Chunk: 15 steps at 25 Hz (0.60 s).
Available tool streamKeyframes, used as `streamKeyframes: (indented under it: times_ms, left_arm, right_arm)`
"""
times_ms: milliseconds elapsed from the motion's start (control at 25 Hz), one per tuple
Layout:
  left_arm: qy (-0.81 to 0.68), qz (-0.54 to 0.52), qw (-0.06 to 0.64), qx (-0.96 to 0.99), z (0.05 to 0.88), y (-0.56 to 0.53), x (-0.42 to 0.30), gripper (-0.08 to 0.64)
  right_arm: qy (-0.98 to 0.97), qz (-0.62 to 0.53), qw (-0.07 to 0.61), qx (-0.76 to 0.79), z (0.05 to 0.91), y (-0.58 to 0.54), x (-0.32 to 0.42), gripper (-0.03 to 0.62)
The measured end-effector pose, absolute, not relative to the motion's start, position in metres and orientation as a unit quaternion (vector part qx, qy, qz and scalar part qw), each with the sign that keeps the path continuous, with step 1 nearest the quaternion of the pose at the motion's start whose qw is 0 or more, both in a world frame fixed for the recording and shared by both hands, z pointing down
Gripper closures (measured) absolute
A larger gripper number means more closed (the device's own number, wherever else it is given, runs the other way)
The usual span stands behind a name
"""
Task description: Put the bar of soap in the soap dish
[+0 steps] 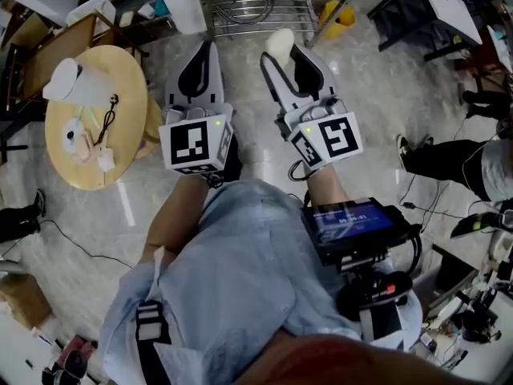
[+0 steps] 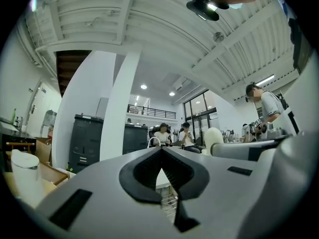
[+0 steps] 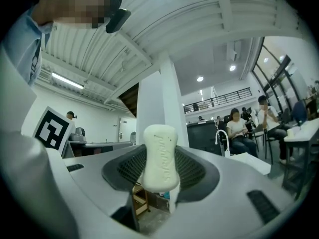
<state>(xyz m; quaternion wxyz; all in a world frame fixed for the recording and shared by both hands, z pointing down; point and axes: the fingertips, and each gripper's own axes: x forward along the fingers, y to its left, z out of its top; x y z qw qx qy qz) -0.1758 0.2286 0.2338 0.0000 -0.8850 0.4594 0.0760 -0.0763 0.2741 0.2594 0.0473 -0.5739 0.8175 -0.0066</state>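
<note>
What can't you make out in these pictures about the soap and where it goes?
Soap dish: head view, white items on the round table too small to identify any as it.
Bar of soap: right gripper view, clamped sides hidden by the pads.

The soap bar looks matt, the table wooden.

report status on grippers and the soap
Right gripper shut on bar of soap. Left gripper shut, empty. Soap dish not made out.
</note>
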Motion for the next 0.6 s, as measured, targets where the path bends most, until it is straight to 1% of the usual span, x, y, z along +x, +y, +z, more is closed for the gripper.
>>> streamKeyframes:
  times_ms: [280, 600]
  left_arm:
    - [0.434, 0.073, 0.009, -0.898, 0.231, 0.140, -0.167, 0.552]
    - [0.411, 0.073, -0.010, -0.909, 0.239, 0.085, -0.160, 0.553]
  right_arm:
    - [0.812, -0.008, 0.053, -0.581, 0.259, 0.171, -0.078, 0.399]
    - [0.810, -0.002, 0.042, -0.586, 0.257, 0.107, -0.082, 0.399]
